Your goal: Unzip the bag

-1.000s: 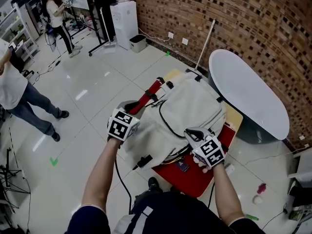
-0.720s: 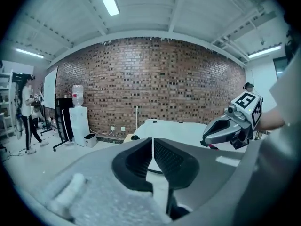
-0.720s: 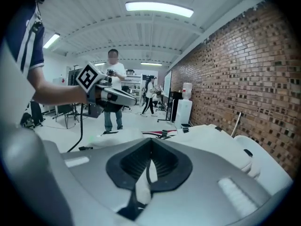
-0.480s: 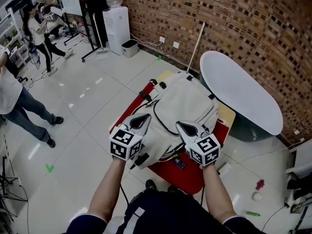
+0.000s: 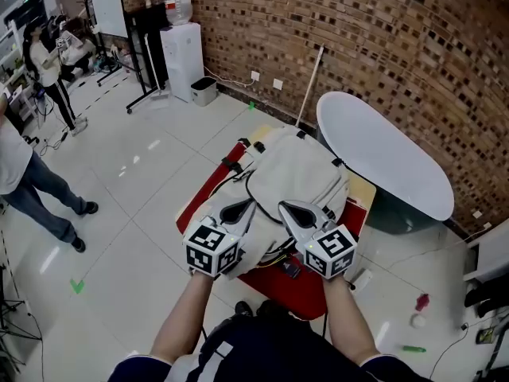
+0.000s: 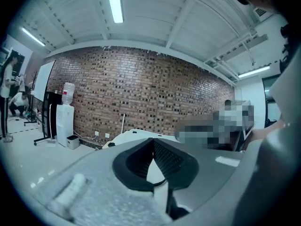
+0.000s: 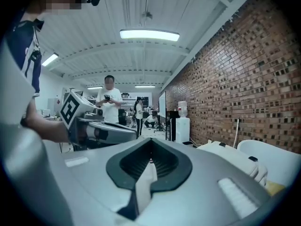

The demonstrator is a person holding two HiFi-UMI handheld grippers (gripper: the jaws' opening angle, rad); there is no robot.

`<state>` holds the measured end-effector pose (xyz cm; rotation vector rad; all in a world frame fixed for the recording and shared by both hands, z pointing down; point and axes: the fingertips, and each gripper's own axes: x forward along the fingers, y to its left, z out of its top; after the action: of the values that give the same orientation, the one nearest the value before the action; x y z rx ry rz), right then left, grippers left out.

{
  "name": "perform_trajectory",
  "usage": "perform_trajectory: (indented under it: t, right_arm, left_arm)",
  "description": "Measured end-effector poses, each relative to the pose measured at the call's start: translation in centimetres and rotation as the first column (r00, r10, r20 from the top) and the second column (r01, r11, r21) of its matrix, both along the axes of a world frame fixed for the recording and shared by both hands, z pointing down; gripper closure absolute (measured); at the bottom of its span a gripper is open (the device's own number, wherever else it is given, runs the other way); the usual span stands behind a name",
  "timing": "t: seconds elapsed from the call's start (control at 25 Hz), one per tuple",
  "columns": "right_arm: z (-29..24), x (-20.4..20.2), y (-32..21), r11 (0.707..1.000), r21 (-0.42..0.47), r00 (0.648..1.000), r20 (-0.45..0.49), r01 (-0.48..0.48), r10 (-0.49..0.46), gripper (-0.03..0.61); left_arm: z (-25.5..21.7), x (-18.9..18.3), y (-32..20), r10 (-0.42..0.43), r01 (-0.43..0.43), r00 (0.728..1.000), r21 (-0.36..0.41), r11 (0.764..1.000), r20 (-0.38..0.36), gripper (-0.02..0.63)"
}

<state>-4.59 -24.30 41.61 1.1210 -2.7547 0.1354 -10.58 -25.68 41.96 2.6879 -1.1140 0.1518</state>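
The bag, pale grey with black buckles, lies flat on a red surface just ahead of and below my two tongs. A dark curved line runs across its near panel, beside the tip of my left tongs. My right tongs sit close alongside the left pair, both pointing away from me over the bag's near end.

Both pairs are pressed fully together with nothing pinched. In the left gripper view the dark pads meet at the tip and only the brick wall shows past them. In the right gripper view the pads are closed the same way. There the bag shows off to the right of the tongs, not between them.

Beyond my right tongs stands a white oval tabletop. A water dispenser is far ahead of my left tongs, against the wall.
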Motion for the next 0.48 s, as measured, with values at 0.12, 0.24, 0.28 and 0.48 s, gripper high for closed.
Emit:
perform_trajectory:
  t: [0.12,0.24,0.28,0.48]
  right_arm:
    - [-0.8,-0.2,0.1,1.000,0.016,1.000,0.012,0.000,0.000,0.572]
    - [-1.2,-0.3,0.3,1.000,0.020,1.000,0.015,-0.004,0.004,0.572]
    - [-1.2,-0.4,0.4,1.000,0.019,1.000,0.016,-0.005,0.005,0.572]
    - [-1.0,-0.3,0.4,1.000,0.015,1.000,0.017,-0.008,0.008,0.574]
  left_arm:
    - [-0.4,0.6,0.3,0.012,-0.012,1.000,0.012,1.000,-0.002,0.612]
    - [-0.8,1.0,0.6,0.023,-0.023,1.000,0.015,1.000,-0.002,0.612]
    - [-0.8,1.0,0.7,0.025,-0.025,1.000,0.016,1.000,-0.001,0.612]
    - [-0.6,1.2,0.6,0.026,-0.026,1.000,0.015,1.000,-0.002,0.612]
